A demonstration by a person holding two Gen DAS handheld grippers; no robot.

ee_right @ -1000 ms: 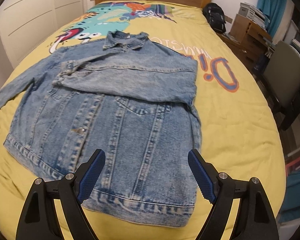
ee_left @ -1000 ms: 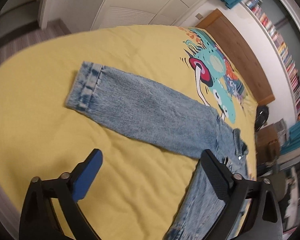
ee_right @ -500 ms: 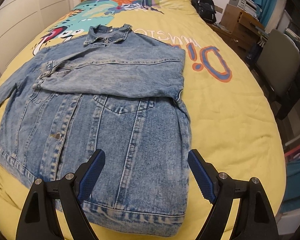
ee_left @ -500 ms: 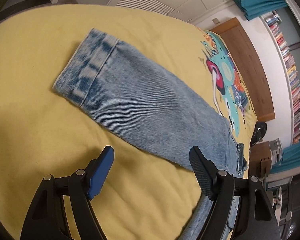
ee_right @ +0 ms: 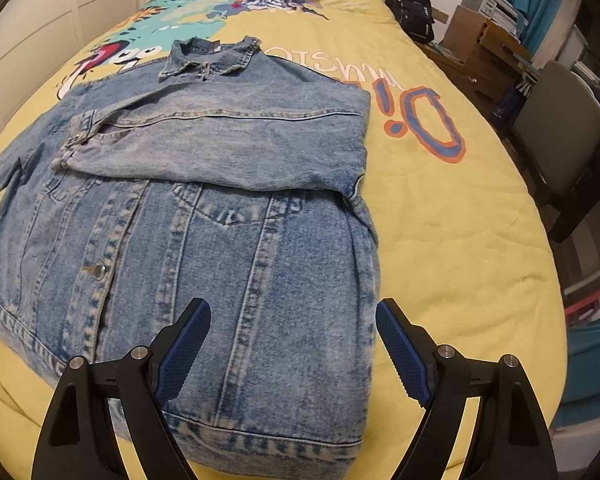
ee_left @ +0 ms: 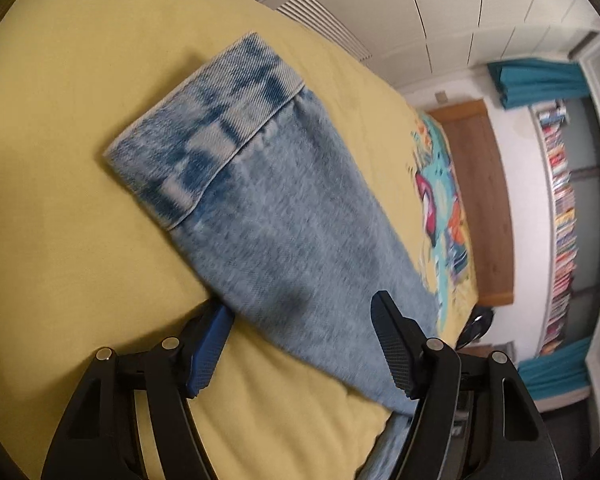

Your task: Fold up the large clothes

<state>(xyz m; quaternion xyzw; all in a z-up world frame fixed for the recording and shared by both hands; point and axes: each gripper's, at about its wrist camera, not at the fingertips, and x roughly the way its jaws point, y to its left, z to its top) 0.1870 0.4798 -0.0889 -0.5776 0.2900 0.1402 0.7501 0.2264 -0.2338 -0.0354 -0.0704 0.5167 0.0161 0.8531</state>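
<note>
Left gripper point(ee_left: 302, 344) wide open, jaws straddling the sleeve point(ee_left: 284, 232), holding nothing; cuff point(ee_left: 204, 136) upper left of frame. Right gripper point(ee_right: 292, 344) wide open, empty, above the jacket point(ee_right: 204, 248) hem, frame bottom. Jacket lies flat mid-bed point(ee_right: 460, 208), 1 sleeve folded across its chest.

Light-blue acid-washed denim jacket point(ee_right: 204, 248) lying flat, front side up, on the bed, collar point(ee_right: 208, 58) at the far end and hem nearest the camera. 1 sleeve is folded across the chest; the other sleeve point(ee_left: 300, 240) extends straight out to the side, its darker-mottled cuff point(ee_left: 208, 140) flat at the end. 1 metal button point(ee_right: 99, 269) shows on the placket.
</note>
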